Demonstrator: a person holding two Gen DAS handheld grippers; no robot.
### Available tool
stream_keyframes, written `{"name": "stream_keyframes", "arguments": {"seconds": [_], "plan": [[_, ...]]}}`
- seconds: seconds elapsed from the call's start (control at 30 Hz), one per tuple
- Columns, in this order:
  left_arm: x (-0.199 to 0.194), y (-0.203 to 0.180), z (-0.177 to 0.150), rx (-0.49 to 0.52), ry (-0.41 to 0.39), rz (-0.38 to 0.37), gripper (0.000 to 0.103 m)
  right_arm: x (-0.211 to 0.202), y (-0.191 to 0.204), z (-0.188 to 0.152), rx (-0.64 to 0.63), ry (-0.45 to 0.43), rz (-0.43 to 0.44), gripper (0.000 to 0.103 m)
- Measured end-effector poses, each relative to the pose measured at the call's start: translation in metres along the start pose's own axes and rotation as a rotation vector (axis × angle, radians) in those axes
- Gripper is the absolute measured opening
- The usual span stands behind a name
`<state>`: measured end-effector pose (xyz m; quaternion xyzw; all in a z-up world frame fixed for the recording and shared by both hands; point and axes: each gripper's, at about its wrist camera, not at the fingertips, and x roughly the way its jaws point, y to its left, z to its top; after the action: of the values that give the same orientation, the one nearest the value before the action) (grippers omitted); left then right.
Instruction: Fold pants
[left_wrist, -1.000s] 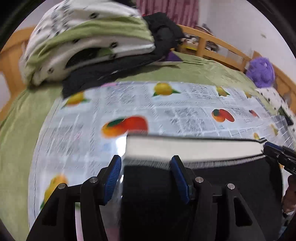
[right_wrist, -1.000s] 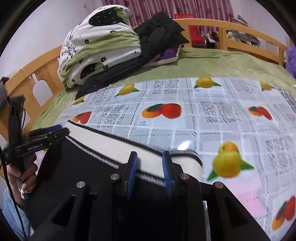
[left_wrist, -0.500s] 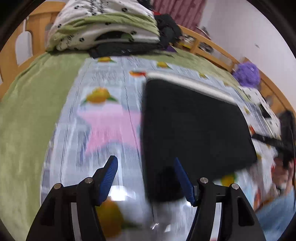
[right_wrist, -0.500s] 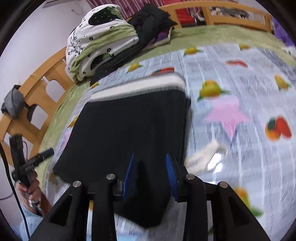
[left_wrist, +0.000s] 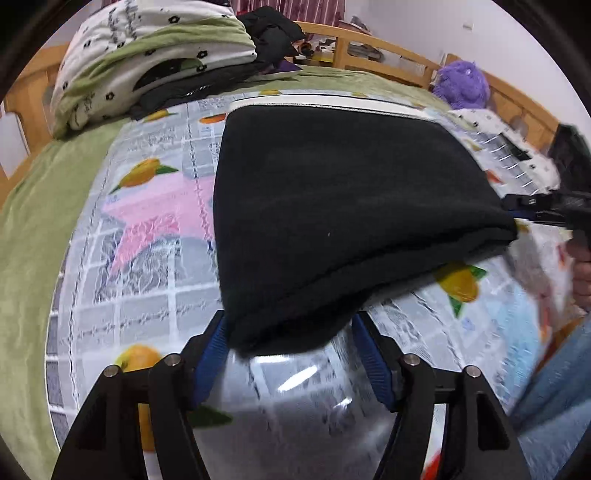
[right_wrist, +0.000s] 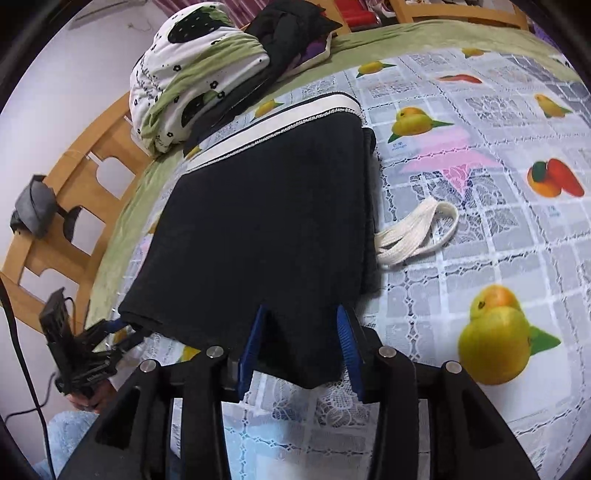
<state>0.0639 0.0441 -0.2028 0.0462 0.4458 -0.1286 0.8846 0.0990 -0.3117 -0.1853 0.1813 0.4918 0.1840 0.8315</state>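
Note:
Black pants (left_wrist: 332, 203) lie folded on the fruit-print cloth (left_wrist: 147, 258), their white waistband (left_wrist: 325, 101) at the far edge. My left gripper (left_wrist: 291, 354) is at the near left corner of the fold. Its jaws are opening, with the cloth's corner between the blue pads, which do not press on it. My right gripper (right_wrist: 299, 350) straddles the near right corner of the pants (right_wrist: 266, 221) and is opening too. A white drawstring (right_wrist: 417, 232) sticks out from the right side. Each gripper shows in the other's view: the right gripper (left_wrist: 535, 206) and the left gripper (right_wrist: 110, 332).
Folded green-and-white bedding (left_wrist: 155, 62) and a black jacket (left_wrist: 273, 29) are piled at the head of the bed. A purple plush (left_wrist: 461, 85) sits by the wooden rail (left_wrist: 388, 48). A person's jeans leg (left_wrist: 554, 387) is at the near right.
Both grippers have drawn back from the waistband to the near folded edge, and their jaws stand wider. The waistband now lies at the far end.

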Motion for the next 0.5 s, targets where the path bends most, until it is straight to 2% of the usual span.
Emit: {"name": "stream_keyframes", "arguments": {"seconds": [0.07, 0.1, 0.13, 0.17, 0.2, 0.23, 0.33, 0.37, 0.4, 0.47, 0.5], "plan": [[0.002, -0.002, 0.002, 0.002, -0.019, 0.044, 0.065, 0.004, -0.002, -0.001, 0.018, 0.008, 0.009, 0.045], [-0.001, -0.001, 0.003, 0.005, -0.033, 0.066, 0.054, 0.006, -0.002, -0.001, 0.015, 0.013, -0.003, 0.045], [-0.008, 0.002, 0.003, 0.006, -0.051, 0.042, 0.045, 0.008, -0.002, -0.001, 0.009, 0.016, -0.017, 0.042], [-0.019, 0.006, 0.001, -0.008, -0.090, 0.012, 0.044, 0.008, -0.002, -0.002, 0.005, 0.012, -0.037, 0.035], [-0.025, 0.008, 0.000, -0.020, -0.114, 0.002, 0.043, 0.006, -0.003, -0.003, 0.007, 0.004, -0.041, 0.033], [-0.027, 0.009, -0.001, -0.031, -0.130, -0.007, 0.042, 0.005, -0.005, -0.004, 0.011, -0.002, -0.036, 0.033], [0.000, 0.002, -0.003, 0.000, -0.065, 0.060, 0.043, 0.008, -0.011, -0.005, 0.033, 0.004, -0.009, 0.033], [0.003, 0.002, -0.005, -0.005, -0.069, 0.066, 0.043, 0.009, -0.013, -0.004, 0.043, 0.009, 0.004, 0.034], [0.000, 0.003, -0.005, -0.019, -0.081, 0.062, 0.045, 0.009, -0.014, -0.004, 0.049, 0.011, 0.012, 0.036], [-0.008, 0.010, -0.004, -0.057, -0.055, 0.004, 0.048, 0.007, -0.015, -0.005, 0.056, 0.017, 0.027, 0.037], [-0.009, 0.014, -0.005, -0.066, -0.045, -0.006, 0.054, 0.006, -0.016, -0.007, 0.060, 0.020, 0.036, 0.037]]}}
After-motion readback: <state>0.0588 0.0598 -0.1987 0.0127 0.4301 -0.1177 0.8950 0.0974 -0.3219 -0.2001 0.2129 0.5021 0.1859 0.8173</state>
